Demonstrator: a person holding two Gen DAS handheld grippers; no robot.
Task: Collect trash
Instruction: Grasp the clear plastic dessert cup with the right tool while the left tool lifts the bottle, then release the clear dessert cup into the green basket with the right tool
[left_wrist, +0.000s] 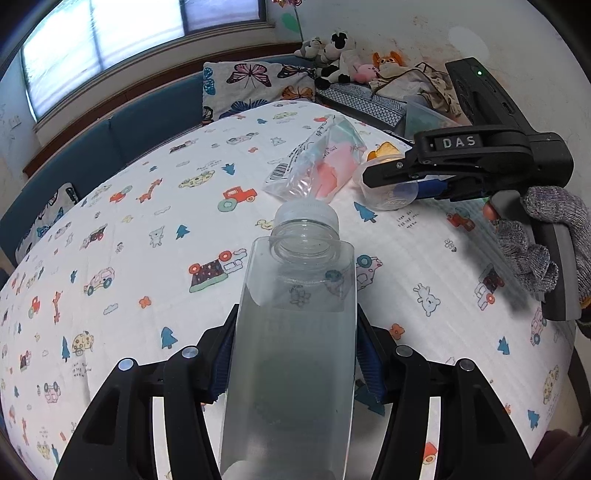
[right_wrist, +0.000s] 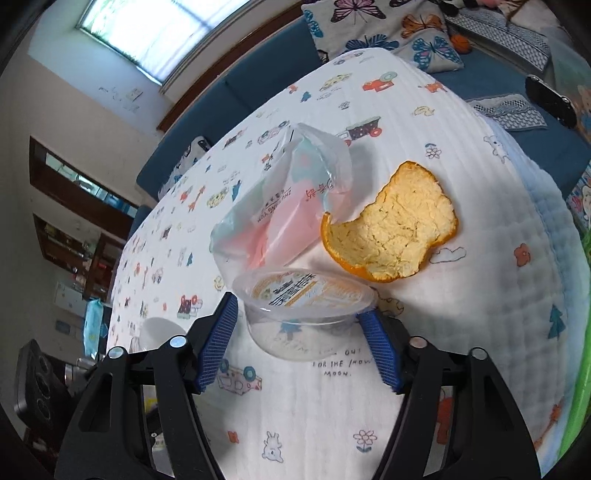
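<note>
So over on the left, the left tool is clamped onto a clear plastic bottle, blue pads pressed against both of its flat sides, cap end pointing away from the camera and held up over the tabletop, which is covered in a white quilted cloth with little cars, trees and giraffes printed on it. Just past the bottle cap there's a crumpled clear plastic bag with pink and teal stuff inside and a barcode on one corner, lying flat on the cloth. To the right of that bag sits a small clear plastic cup with an orange-printed film lid, upright on the tabletop, and the right tool has its fingers apart on either side of it, pads close to the cup walls but I honestly can't tell if they're touching yet. From the left camera you can see the right tool coming in from the side with a gloved hand on its handle. Further right, just beside the cup and touching the edge of the bag, is a big piece of orange peel, pith side up. Butterfly pillows and some stuffed toys are at the back on a blue bench.
</note>
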